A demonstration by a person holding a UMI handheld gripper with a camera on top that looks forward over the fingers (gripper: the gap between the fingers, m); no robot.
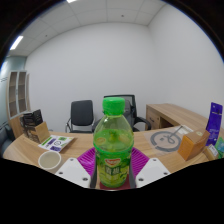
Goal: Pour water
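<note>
A green plastic bottle (113, 142) with a green cap and a green label stands upright between my fingers, filling the middle of the gripper view. My gripper (113, 166) is shut on the bottle, with both magenta pads (87, 160) pressed against its sides. The bottle appears lifted above the wooden table (150, 140). A pale round cup (49, 158) sits on the table to the left of the bottle. A round grey dish (167, 139) lies to the right, beyond the fingers.
A book (57, 143) lies behind the cup. A cardboard box (37, 130) stands at the far left, a small brown box (194, 142) and a blue carton (214, 124) at the right. Two black office chairs (82, 116) stand behind the table.
</note>
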